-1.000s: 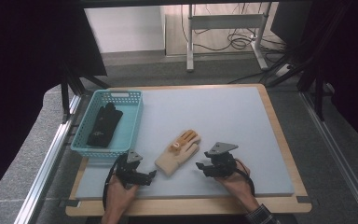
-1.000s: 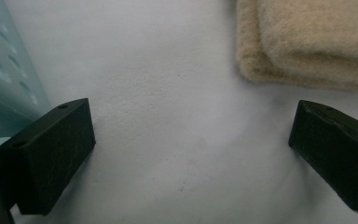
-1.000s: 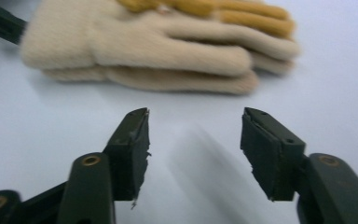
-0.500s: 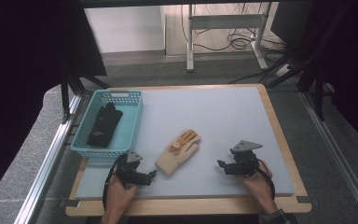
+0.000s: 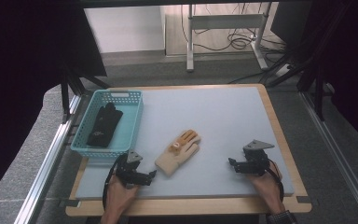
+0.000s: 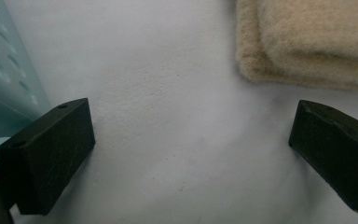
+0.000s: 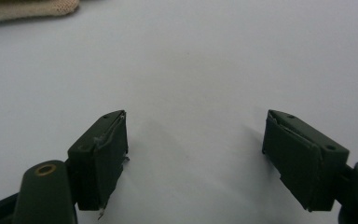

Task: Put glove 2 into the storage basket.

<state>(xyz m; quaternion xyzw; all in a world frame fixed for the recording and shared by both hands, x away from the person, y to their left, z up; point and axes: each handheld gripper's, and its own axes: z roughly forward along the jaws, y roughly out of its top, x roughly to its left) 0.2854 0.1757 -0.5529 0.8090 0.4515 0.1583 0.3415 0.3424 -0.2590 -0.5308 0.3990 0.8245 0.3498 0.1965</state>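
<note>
Gaping right gripper (image 5: pixel 233 164), holding nothing

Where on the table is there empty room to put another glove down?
The whole far half of the table, beyond the tan glove, is bare. So is the stretch between that glove and the right claw. It is crowded near the left: the blue basket with a black glove inside, the left claw and the tan glove sit close together.
</note>
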